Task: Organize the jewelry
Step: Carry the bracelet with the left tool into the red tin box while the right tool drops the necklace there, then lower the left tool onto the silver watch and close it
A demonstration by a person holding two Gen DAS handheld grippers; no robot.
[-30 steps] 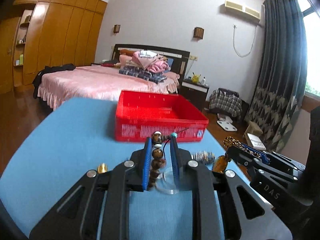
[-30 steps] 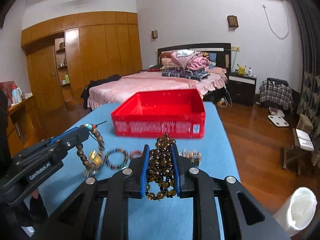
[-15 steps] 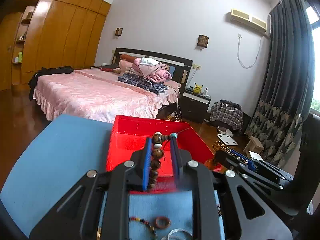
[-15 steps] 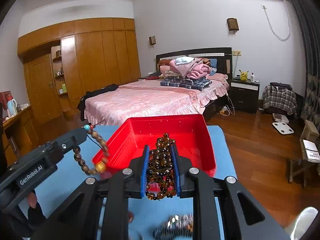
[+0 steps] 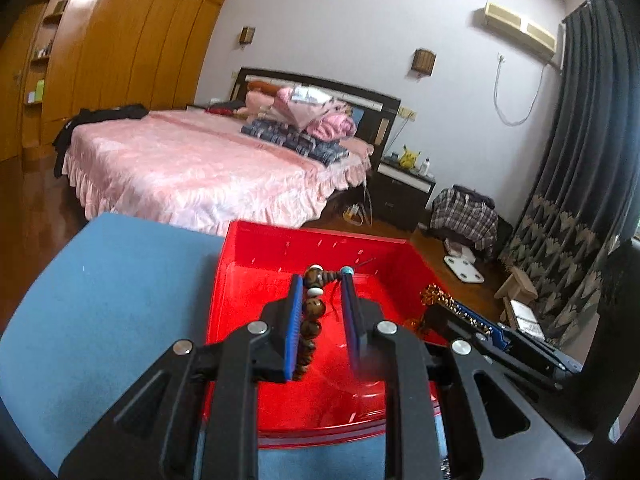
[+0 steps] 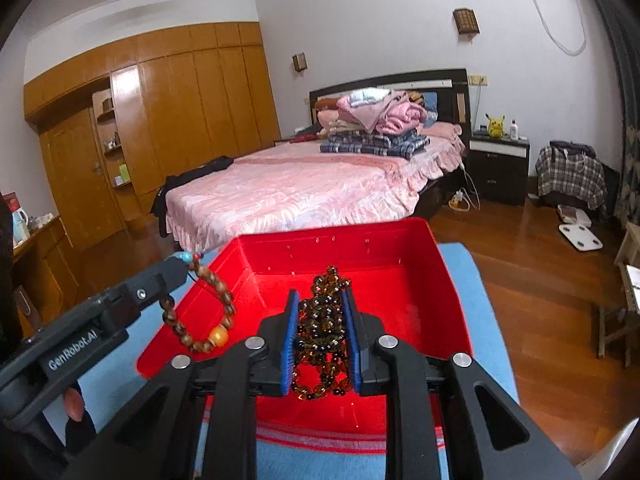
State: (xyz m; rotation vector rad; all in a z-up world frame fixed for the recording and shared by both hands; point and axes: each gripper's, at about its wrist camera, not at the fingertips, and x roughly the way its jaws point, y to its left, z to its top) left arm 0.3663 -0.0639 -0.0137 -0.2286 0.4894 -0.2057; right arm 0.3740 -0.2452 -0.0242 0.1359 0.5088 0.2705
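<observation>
A red plastic bin [image 5: 240, 304] [image 6: 448, 280] stands on the blue table. My left gripper [image 5: 321, 280] is over the bin, shut on a brown wooden bead bracelet [image 5: 311, 320] that hangs from its tips. The bracelet also shows in the right wrist view [image 6: 200, 312], with an orange bead at the bottom. My right gripper [image 6: 320, 300] is over the bin too, shut on a bunched amber bead bracelet [image 6: 322, 340]. It shows at the right in the left wrist view [image 5: 436, 300].
The blue table top [image 5: 104, 304] extends left of the bin. Its right edge [image 6: 492, 320] drops to a wooden floor. A pink bed [image 6: 304, 188] stands beyond the table. The other jewelry on the table is hidden under the grippers.
Both grippers have risen and moved forward from the jewelry on the table to over the red bin, each still holding its bracelet.
</observation>
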